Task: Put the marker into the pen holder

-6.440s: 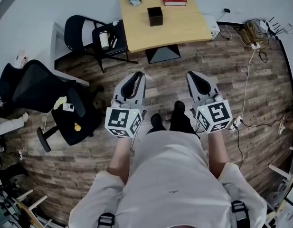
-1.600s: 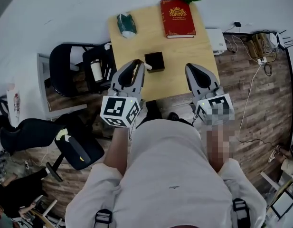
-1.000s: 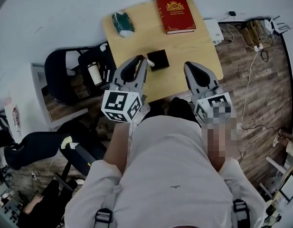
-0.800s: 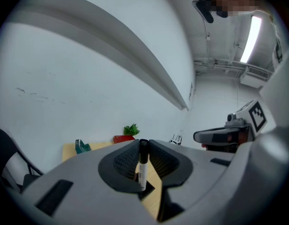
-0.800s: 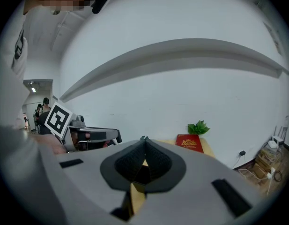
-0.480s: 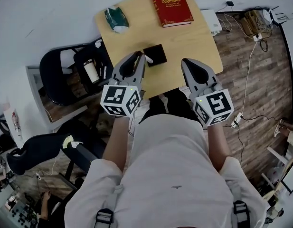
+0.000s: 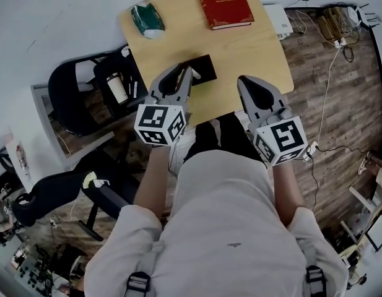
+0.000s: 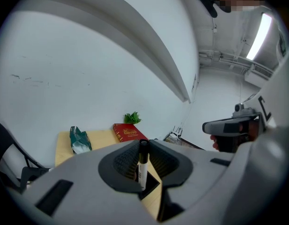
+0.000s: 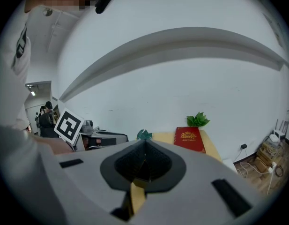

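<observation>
A white marker with a black cap (image 8: 143, 168) stands upright between the jaws of my left gripper (image 8: 142, 161), which is shut on it. In the head view, my left gripper (image 7: 183, 76) hovers over the near part of the wooden table (image 7: 252, 48). It covers part of the black square pen holder (image 7: 203, 68), and the marker's white end (image 7: 194, 73) pokes out beside the holder. The holder's dark opening (image 8: 150, 185) shows just under the marker. My right gripper (image 7: 247, 85) is shut on nothing above the table's near edge, and its closed jaws (image 9: 144, 159) point at the table.
A red book (image 7: 221, 2) and a green packet (image 7: 144, 18) lie at the table's far side, with a small plant (image 8: 131, 118) behind the book. Black chairs (image 7: 79, 88) with a cup (image 7: 117, 88) stand to the left. Cables (image 7: 333, 26) lie on the floor at right.
The person has walked up to the table. Both grippers now reach over its near edge, and the left one with the marker has come up to the pen holder.
</observation>
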`<action>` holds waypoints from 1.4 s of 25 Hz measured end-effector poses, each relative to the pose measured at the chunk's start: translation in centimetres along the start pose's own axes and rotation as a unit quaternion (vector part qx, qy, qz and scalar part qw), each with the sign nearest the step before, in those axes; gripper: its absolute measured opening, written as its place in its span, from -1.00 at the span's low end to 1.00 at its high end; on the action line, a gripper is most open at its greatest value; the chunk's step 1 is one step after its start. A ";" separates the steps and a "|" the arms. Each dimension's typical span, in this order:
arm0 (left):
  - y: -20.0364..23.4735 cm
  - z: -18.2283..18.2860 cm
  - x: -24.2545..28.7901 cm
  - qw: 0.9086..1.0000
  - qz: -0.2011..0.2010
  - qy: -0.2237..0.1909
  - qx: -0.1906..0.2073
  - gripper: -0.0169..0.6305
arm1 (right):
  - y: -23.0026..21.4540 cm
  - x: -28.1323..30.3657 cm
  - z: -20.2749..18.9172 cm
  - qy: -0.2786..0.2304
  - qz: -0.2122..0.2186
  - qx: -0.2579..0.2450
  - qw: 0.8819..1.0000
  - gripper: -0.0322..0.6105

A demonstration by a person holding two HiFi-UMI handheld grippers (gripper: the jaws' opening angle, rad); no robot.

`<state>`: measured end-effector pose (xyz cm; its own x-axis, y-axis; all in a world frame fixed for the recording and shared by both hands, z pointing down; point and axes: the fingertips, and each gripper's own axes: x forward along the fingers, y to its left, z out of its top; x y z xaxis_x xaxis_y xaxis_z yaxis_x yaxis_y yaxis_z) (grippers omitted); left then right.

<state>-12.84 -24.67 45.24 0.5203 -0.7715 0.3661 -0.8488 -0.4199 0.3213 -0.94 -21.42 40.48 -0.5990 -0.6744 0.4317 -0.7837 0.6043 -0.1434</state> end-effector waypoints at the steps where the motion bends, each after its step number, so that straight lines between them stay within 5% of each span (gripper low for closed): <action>1: 0.0 -0.3 0.3 1.000 -0.001 0.004 0.000 -0.75 | -0.1 0.1 -0.1 0.000 0.002 0.000 1.000 -0.90; 35: 0.6 -8.0 5.2 0.996 -0.006 0.089 0.008 -0.75 | -1.5 0.6 -3.3 0.035 0.002 0.024 0.999 -0.90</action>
<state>-9.93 -25.09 54.37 0.5377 -0.6701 0.5117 -0.8430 -0.4372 0.3134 0.40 -21.29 43.93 -0.5910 -0.6398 0.4912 -0.7890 0.5852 -0.1871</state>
